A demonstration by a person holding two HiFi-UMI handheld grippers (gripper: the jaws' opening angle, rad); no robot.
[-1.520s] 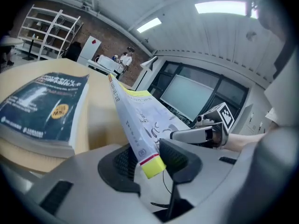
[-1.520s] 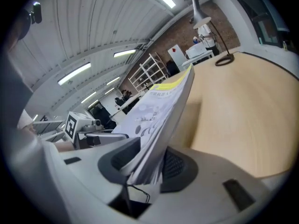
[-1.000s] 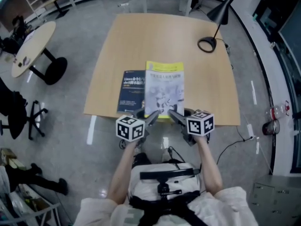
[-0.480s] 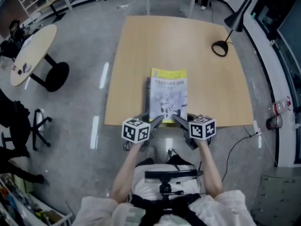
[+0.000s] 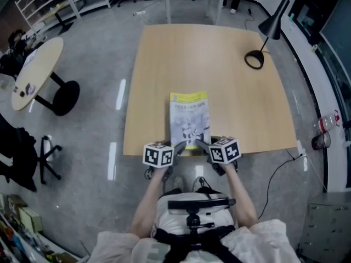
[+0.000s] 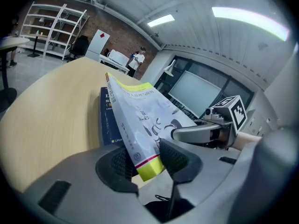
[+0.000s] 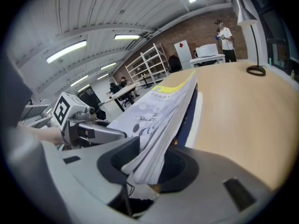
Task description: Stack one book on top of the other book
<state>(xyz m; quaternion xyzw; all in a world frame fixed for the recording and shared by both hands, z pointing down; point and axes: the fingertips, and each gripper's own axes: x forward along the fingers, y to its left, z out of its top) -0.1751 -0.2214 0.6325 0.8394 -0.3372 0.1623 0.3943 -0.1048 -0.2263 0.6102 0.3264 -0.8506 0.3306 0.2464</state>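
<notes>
The pale wooden counter point(image 5: 164, 64) carried a dark blue book point(image 6: 108, 120). Over that book lay the yellow-and-white book point(image 5: 189, 116), long axis running away from the person and its near end seemingly lifted. The left tongs point(image 6: 145, 158) and right tongs point(image 7: 152, 164) each pinched a near corner.

My light wooden rectangular table point(image 5: 164, 64) has 2 things directly on it: black desk lamp w/ round base point(image 5: 276, 19) at far right corner; dark blue softcover book point(image 6: 106, 125) lying flat, well apart from lamp, by near edge.
</notes>
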